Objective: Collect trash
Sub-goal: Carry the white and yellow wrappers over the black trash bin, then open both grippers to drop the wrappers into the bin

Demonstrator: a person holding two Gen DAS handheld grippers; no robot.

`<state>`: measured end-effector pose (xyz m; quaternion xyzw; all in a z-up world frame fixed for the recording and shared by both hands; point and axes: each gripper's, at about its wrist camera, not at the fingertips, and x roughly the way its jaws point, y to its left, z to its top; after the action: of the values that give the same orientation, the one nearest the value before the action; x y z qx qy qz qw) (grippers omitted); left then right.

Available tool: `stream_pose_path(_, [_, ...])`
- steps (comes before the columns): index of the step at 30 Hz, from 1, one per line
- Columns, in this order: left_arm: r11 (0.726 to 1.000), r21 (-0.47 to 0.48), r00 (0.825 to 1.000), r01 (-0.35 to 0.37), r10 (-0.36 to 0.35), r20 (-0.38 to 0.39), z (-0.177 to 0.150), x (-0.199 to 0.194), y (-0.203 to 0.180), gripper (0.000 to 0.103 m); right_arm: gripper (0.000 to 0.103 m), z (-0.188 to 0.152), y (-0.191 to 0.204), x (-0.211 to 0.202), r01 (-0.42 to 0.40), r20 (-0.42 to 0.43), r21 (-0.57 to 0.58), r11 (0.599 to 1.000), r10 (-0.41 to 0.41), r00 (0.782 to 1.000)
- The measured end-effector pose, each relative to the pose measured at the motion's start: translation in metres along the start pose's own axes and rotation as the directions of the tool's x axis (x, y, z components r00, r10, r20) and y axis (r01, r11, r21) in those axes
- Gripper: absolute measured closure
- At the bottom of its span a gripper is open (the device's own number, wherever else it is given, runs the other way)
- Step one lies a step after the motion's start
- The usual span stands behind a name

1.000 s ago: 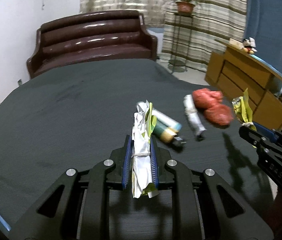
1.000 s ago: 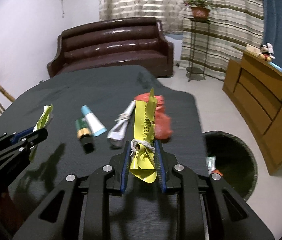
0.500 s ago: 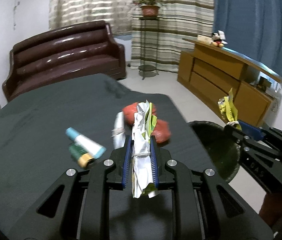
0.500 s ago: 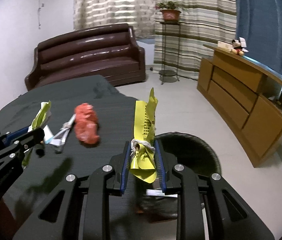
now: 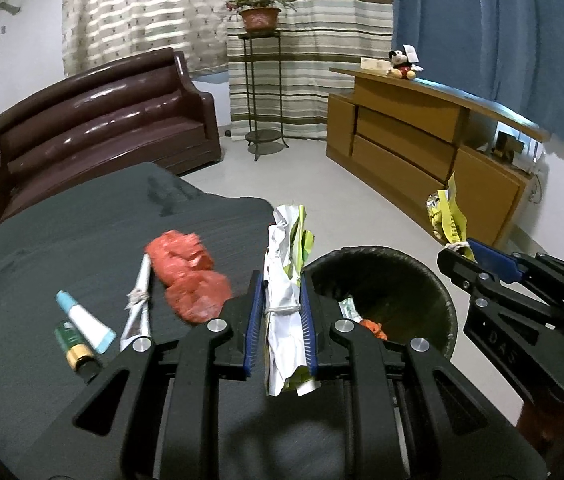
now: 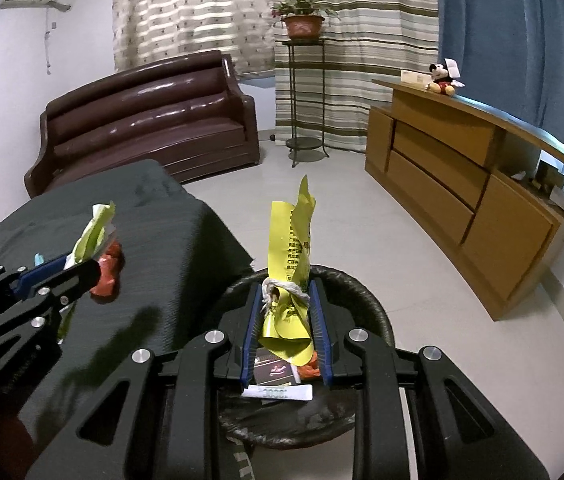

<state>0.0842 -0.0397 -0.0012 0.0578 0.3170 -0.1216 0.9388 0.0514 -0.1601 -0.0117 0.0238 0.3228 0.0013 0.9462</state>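
The left hand-held gripper (image 5: 280, 320) is closed on a white-green wrapper (image 5: 286, 280) at the table (image 5: 82, 232) edge; the right hand-held gripper (image 6: 286, 320) clamps a yellow wrapper (image 6: 291, 264) over the black bin (image 6: 365, 304).

Each wrist fisheye looks forward and downward along its own gripper. The left view sits over the table (image 5: 82, 232) edge, facing the trash bin (image 5: 409, 264) close by. The right view hangs directly above that bin. Both share the sofa (image 6: 146, 120), plant stand (image 6: 305, 92) and wooden sideboard (image 6: 461, 184).
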Motion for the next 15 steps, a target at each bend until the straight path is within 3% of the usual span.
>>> stream_pose_path(15, [0.999,0.035,0.999,-0.001,0.003,-0.054,0.009,0.042,-0.026,0.085,0.078,-0.002,-0.022,0.016,0.006,-0.015,0.047,0.999,-0.005,1.000])
